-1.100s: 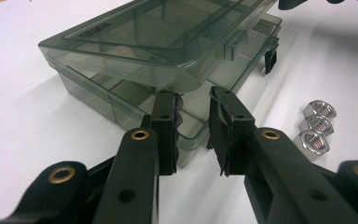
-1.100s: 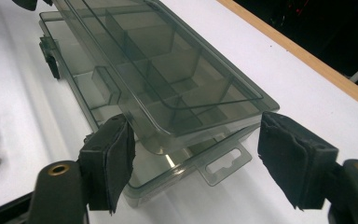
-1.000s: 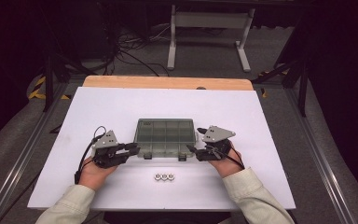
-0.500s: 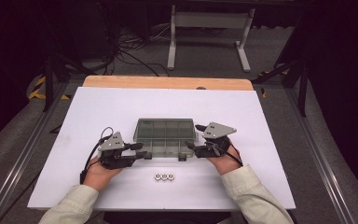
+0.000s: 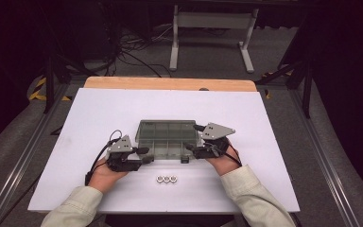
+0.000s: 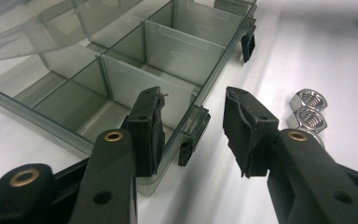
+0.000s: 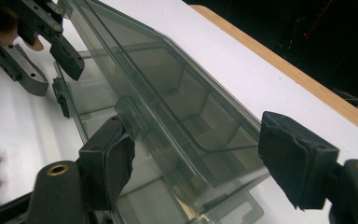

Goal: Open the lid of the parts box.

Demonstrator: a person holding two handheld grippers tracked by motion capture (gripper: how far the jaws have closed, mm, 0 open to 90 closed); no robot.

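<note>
While parked at the near left corner of the clear compartment box (image 6: pixel 121 70), left hand-held gripper (image 6: pixel 193 123) released: jaws just been opening, one pad inside the front wall, the other outside it, black latch (image 6: pixel 193 135) in the gap between them, neither pad pressing. Just beside the outer jaw, a row of three steel hex nuts (image 6: pixel 310 112), lying on the white counter (image 6: pixel 307 46) in front of the box. At the box's near right corner, right hand-held gripper (image 7: pixel 200 158) spread wide around the raised transparent lid (image 7: pixel 168 102); lower pad touching the lid's front edge by its small tab, upper pad well apart from it, so no clamp on the lid. Lid tilted up off the base at that side, dividers visible through it. Seen from the high view, box (image 5: pixel 168 137) sitting mid-counter between both hands, nuts (image 5: pixel 167 178) just nearer the person, wooden counter edge (image 5: pixel 170 83) at the far side.
</note>
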